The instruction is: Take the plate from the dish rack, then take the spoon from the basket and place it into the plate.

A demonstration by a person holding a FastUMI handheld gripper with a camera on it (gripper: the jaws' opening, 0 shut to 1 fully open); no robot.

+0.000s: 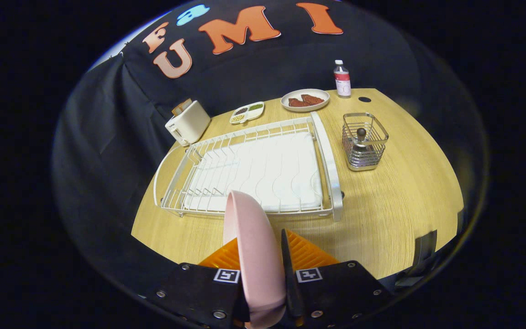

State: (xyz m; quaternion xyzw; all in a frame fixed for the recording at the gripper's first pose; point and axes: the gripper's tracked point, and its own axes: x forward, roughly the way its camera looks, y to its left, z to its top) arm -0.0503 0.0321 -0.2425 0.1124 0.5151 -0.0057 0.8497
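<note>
Tongs clamped on the pink plate: plate stands on edge between the two fingers, both pressing its faces, its rim rising ahead of the fingertips. Plate is held above the near part of the wooden table, just in front of the white dish rack and clear of it. Rack lies beyond the fingers with its wire slots unoccupied. To the right of the rack, apart from it, stands the wire basket; the spoon sits upright inside it, dark knob end up. Farther back: a toaster, a divided dish, a plate of reddish food, a bottle.
</note>
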